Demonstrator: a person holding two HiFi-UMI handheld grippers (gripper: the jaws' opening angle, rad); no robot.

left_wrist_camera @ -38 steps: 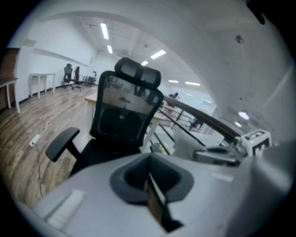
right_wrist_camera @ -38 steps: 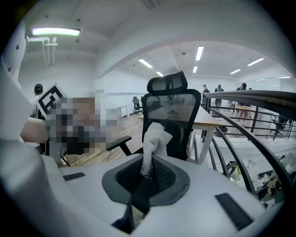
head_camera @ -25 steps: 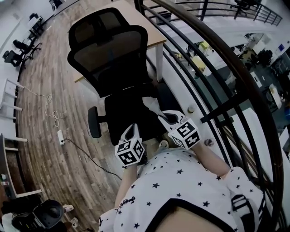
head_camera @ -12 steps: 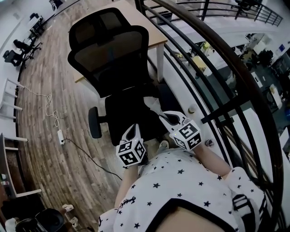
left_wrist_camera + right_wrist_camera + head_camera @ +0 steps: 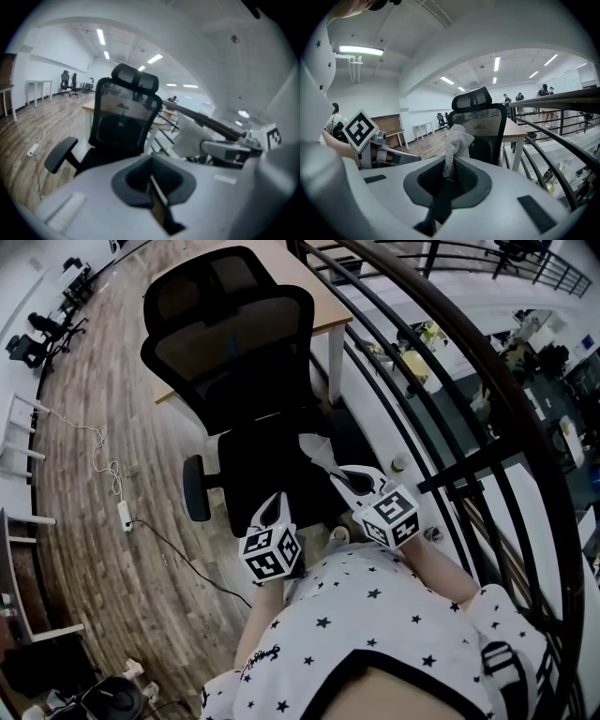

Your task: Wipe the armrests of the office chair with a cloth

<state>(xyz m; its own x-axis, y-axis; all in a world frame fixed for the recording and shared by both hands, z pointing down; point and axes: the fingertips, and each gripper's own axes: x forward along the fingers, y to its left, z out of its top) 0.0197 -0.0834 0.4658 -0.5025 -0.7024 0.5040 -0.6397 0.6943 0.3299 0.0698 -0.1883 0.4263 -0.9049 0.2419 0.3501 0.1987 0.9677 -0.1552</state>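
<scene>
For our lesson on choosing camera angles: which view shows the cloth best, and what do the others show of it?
The right gripper view: the cloth sits close and central, its weave visible, pinched in the right gripper. The head view shows it small, over the chair seat. The left gripper view shows it side-on, blurred.

No words, numbers or brands are legible; the left cube [image 5: 270, 554] and right cube [image 5: 392, 516] bear only square marker patterns.
</scene>
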